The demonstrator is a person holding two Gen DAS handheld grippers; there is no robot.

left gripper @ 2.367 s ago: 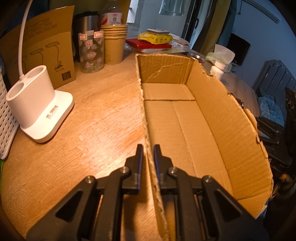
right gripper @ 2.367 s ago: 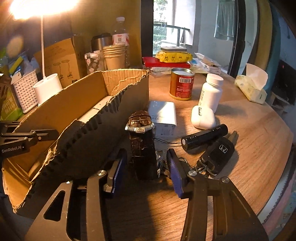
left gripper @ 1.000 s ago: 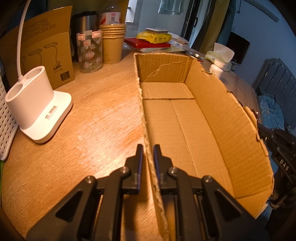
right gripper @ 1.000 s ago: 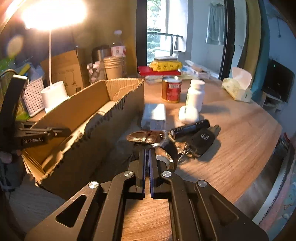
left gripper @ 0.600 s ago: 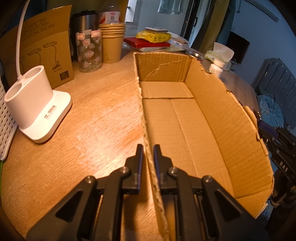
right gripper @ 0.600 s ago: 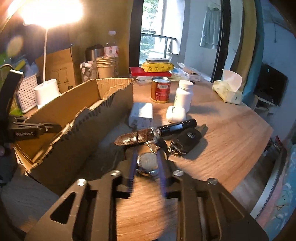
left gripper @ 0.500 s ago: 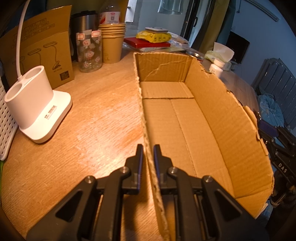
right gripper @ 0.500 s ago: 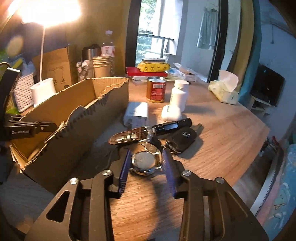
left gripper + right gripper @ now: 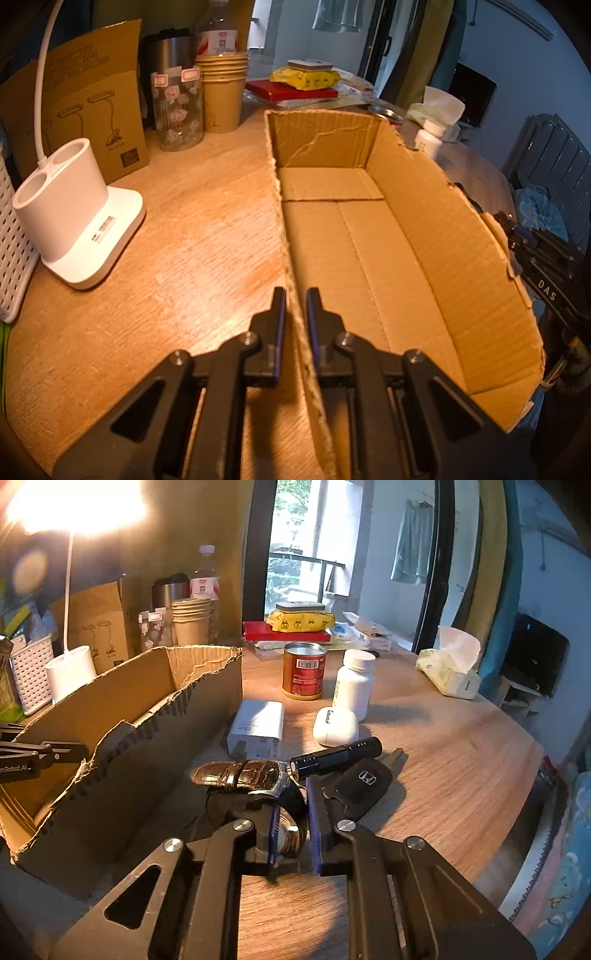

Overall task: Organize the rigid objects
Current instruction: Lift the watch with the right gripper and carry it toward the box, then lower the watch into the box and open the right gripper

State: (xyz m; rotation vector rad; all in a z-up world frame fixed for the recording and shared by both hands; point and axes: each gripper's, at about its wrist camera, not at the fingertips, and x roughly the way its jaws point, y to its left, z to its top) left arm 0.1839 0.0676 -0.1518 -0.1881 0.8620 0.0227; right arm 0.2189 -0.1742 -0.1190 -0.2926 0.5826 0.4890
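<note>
Presently, right gripper point(image 9: 290, 825): jaws have just been closing, now pinched on the leather-strapped wristwatch point(image 9: 255, 786), gripped low with the strap arching free beyond the jaws. Left gripper point(image 9: 295, 314): clamped narrow on the near wall of the empty cardboard box point(image 9: 424, 236).

Risks: the watch could pivot or slip out of the thin grip during the carry; the free strap could snag the box's torn rim; the flashlight point(image 9: 336, 757) and car key fob point(image 9: 364, 781), lying just beside the watch, could be dragged or knocked.

Surface: round wooden table point(image 9: 443, 760), crowded with a red tin, white pill bottle, earbud case, charger box, tissues, paper cups, lamp base.

Room: dim; lamp lit, window beyond.
</note>
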